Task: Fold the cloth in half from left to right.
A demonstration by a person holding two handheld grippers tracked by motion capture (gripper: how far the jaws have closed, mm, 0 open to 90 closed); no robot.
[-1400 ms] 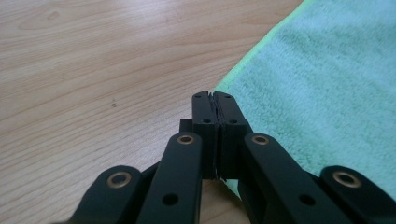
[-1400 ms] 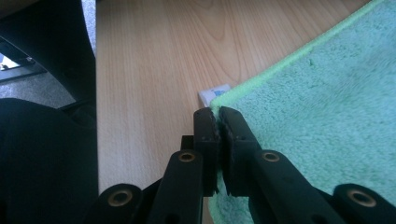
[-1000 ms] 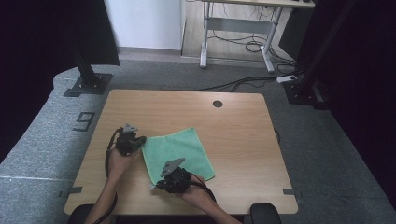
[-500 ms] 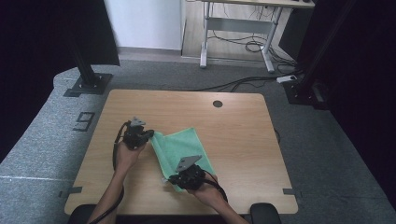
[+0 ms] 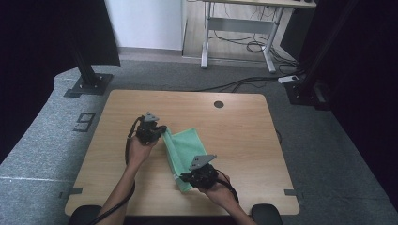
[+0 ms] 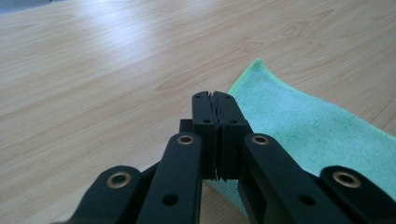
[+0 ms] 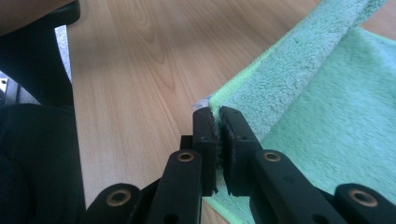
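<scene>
A green cloth (image 5: 190, 146) lies near the middle of the wooden table (image 5: 244, 126), its left edge raised off the wood. My left gripper (image 5: 161, 132) is shut on the far left corner; in the left gripper view its jaws (image 6: 215, 97) press together, with the cloth (image 6: 308, 123) spreading to their right. My right gripper (image 5: 184, 179) is shut on the near corner. The right gripper view shows that gripper (image 7: 215, 112) pinching the edge of the cloth (image 7: 327, 102), which rises away in a taut fold.
A round cable hole (image 5: 218, 104) sits near the table's far edge. Bare wood lies on both sides of the cloth. A dark chair part (image 7: 32, 140) is by the near edge. A desk frame (image 5: 239, 28) with cables stands beyond.
Both grippers have moved right and a little away from the person, lifting the cloth's left edge and carrying it over the rest of the cloth.
</scene>
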